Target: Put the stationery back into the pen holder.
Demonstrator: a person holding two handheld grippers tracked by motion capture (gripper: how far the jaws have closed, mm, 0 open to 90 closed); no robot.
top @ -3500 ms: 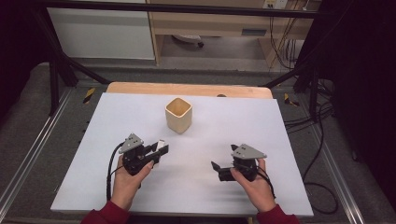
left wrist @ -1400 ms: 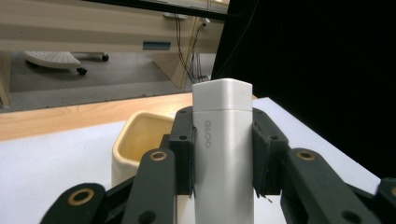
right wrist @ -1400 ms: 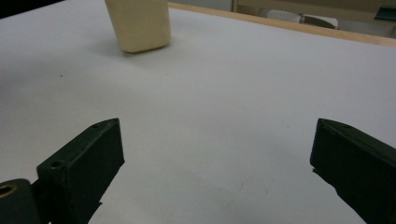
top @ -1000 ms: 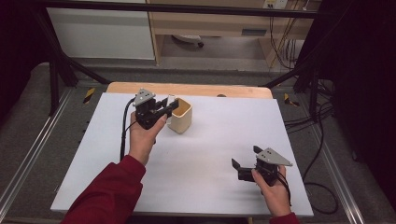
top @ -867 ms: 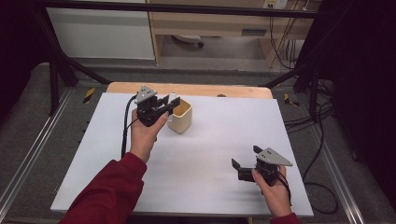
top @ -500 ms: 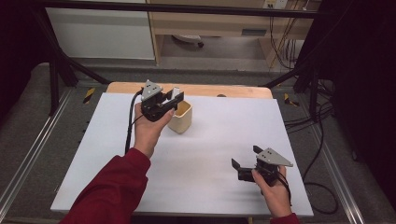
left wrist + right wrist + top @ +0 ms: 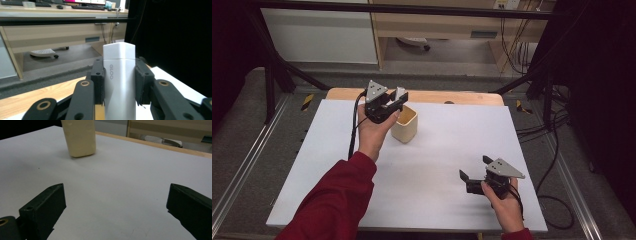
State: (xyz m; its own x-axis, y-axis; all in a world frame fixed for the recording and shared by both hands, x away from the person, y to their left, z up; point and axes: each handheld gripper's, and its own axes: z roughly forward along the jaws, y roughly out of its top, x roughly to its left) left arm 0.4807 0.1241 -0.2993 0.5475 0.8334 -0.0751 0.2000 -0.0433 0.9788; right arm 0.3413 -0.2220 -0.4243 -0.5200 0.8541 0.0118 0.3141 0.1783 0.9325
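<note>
White glue stick (image 7: 119,82), tall with rounded corners, grey word "GLOO" printed along its side, standing upright, clamped on both flanks by black pads, held in the air just above the near-left rim of the cup. Cream-coloured cup (image 7: 405,124), square with rounded corners, open at the top, standing upright on the white table top, near its far edge.

1. A white table top (image 7: 432,165) covers the work area, with a strip of bare wood (image 7: 462,97) along its 12 o'clock edge.
2. A cream square cup (image 7: 405,125) stands upright directly on the white surface, toward 11 o'clock from the centre.
</note>
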